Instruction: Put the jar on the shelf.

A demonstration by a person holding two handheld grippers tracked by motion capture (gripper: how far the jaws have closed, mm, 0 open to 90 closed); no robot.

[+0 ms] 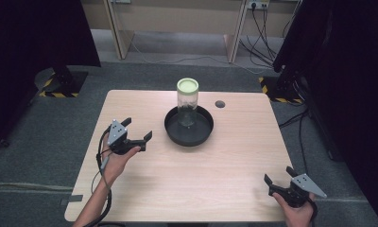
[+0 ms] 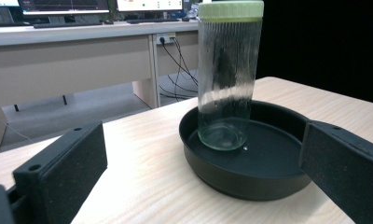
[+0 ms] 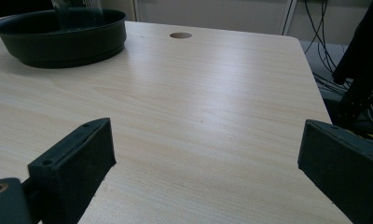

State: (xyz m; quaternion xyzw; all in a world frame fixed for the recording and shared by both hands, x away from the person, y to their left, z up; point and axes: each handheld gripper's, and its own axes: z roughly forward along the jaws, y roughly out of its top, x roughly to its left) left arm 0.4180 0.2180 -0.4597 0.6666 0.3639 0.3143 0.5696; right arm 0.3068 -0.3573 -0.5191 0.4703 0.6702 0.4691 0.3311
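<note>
You have a tall clear glass jar (image 1: 187, 104) standing upright just above the centre of the high view, capped with a pale green lid (image 1: 187, 85); its wall is ribbed with fine vertical streaks and you can see through to its round base; it looks empty. It stands inside a shallow round black pan (image 1: 170, 127), toward the pan's far side, its base flat on the pan floor; in your left gripper view the jar (image 2: 226, 74) rises at centre-right from the pan (image 2: 240, 179); in your right gripper view the pan (image 3: 58, 44) sits at upper left.
</note>
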